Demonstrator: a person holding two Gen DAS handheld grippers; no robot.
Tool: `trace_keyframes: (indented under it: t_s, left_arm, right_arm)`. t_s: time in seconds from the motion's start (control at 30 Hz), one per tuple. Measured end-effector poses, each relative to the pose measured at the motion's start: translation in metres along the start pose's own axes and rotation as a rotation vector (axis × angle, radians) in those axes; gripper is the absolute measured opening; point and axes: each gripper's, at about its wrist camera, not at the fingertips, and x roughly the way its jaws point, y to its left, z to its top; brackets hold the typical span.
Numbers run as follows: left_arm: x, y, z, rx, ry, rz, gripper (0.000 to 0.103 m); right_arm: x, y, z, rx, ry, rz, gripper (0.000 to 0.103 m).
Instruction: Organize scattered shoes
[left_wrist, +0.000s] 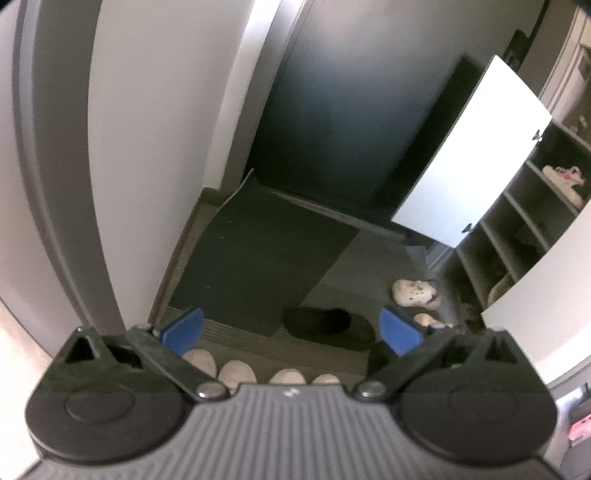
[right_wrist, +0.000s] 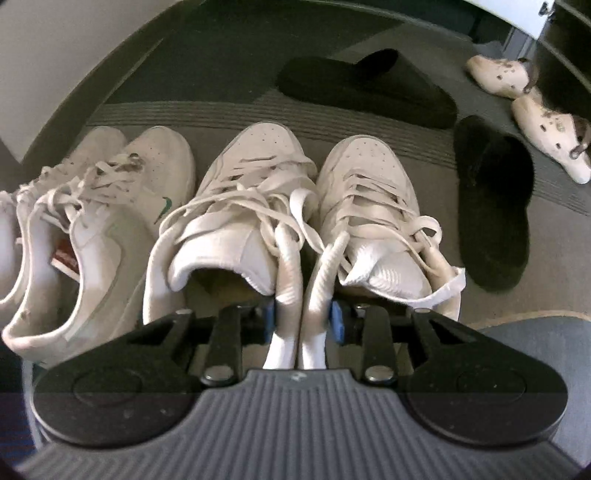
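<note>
**Two sneakers pinched together by their inner collars**

The right hand-held gripper (right_wrist: 302, 320) is seen closed on the adjoining inner collars of the middle pair of white sneakers (right_wrist: 258, 206), one collar wall against each blue pad, with only a narrow gap left between the jaws. By this pinch both shoes can, it is judged, be carried as one unit rather than singly, which suits a tidying job. The laces are left loose and trail over the tongues.

The left hand-held gripper (left_wrist: 291, 330) is held wide open with nothing between its blue pads, aimed down towards the floor (left_wrist: 332, 288) over a black slipper (left_wrist: 328, 326); it appears to be kept free for a next pick.

A second white pair (right_wrist: 110, 206) lies just beside the held pair on the floor, towards the wall. Two black slippers (right_wrist: 491, 199) and two cream clogs (right_wrist: 546, 136) (spotted with dark marks) are scattered nearer the open shoe cabinet (left_wrist: 517, 229), whose shelves already hold a pale shoe and are the likely destination.

A small green swoosh-shaped mark (right_wrist: 165, 207) is visible on one shoe of the second pair, and a red tag (right_wrist: 65, 260) inside another; no writing on either can be read.
</note>
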Motion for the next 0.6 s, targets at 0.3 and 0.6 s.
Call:
trace_keyframes:
  t_s: [0.3,0.6]
  left_arm:
    - [-0.008,-0.035,-0.019,0.111,-0.009,-0.029,0.103]
    - [-0.01,-0.072,-0.075,0.356,0.014,0.023,0.103]
  right_arm:
    - [-0.098,-0.041,0.022,0.168,0.156,0.098,0.057]
    - [-0.341,-0.108,0.062,0.217,-0.262,0.018,0.085]
